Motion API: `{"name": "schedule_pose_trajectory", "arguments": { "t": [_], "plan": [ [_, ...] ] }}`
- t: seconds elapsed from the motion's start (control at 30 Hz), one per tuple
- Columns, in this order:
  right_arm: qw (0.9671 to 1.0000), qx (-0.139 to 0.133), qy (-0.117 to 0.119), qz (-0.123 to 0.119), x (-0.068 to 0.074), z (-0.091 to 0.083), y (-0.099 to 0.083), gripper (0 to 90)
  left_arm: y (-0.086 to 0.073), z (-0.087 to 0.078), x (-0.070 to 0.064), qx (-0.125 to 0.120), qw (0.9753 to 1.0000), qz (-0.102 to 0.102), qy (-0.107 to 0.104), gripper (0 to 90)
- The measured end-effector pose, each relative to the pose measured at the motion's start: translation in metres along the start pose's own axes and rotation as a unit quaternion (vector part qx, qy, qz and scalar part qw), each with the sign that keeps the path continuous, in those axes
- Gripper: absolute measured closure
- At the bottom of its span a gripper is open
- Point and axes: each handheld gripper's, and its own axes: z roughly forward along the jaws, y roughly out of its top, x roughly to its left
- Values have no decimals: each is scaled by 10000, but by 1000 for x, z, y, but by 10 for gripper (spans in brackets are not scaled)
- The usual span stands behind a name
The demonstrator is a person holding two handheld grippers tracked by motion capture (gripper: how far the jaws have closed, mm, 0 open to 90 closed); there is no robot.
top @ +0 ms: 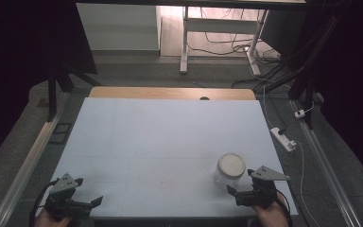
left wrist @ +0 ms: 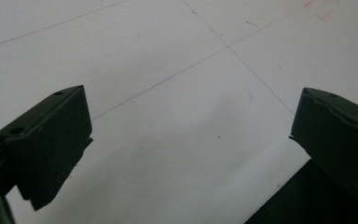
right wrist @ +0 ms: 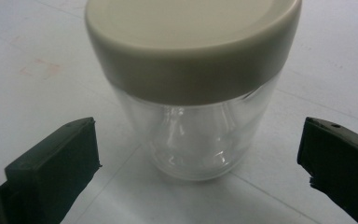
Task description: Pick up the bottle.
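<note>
The person's left hand [top: 52, 218] enters at the bottom left corner of the high view, gripping the black two-jaw left gripper [top: 89, 192] with its grey three-cornered top plate; its jaws stand wide apart with nothing between them, pointing right and slightly forward. The right hand [top: 270, 215] enters at the bottom right and holds the matching black right gripper [top: 241, 182], also topped by a grey plate. Its jaws are likewise spread wide, closing on nothing, aimed left and forward.

Jar [top: 229, 171] stands on table [top: 160, 137], just before right gripper [top: 240, 185].
</note>
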Motion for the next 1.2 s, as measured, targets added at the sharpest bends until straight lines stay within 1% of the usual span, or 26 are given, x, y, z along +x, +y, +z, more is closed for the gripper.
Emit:
{"name": "schedule_pose_trajectory", "arguments": {
  "t": [0.17, 0.27, 0.4, 0.43, 0.5, 0.53, 0.73, 0.87, 1.13, 1.2],
  "plan": [
    [10000, -53, 13, -45, 1, 6, 4, 0, 0, 0, 0, 7, 10000, 9, -8, 0],
    [10000, -34, 18, -54, -1, 10, 6, 0, 0, 0, 0, 6, 10000, 10, -10, 0],
    [9999, -24, 77, -69, -3, 13, 8, 0, 0, 0, 0, 12, 10000, 13, -13, 0],
    [9999, -4, 115, -97, -3, 17, 9, 0, 0, 0, 0, 18, 10000, 32, -15, 0],
    [9999, -3, 117, -118, -3, 18, 9, 0, 0, 0, 0, 16, 10000, 35, -16, 0],
    [9998, 17, 132, -164, -3, 21, 10, 0, 0, 1, 0, 26, 10000, 44, -13, 0],
    [9995, 42, 195, -248, -1, 30, 12, 0, 0, 1, -1, 42, 10000, 48, -7, 0],
    [9994, 58, 215, -262, -1, 36, 13, 0, 1, 1, -1, 56, 10000, 65, -8, 0],
    [9992, 85, 245, -320, -2, 41, 14, 0, 1, 1, -2, 67, 9999, 98, 16, 0],
    [9990, 114, 250, -353, -2, 41, 14, 28, 1, 2, -2, 74, 9999, 129, 4, 0]
  ]
}}
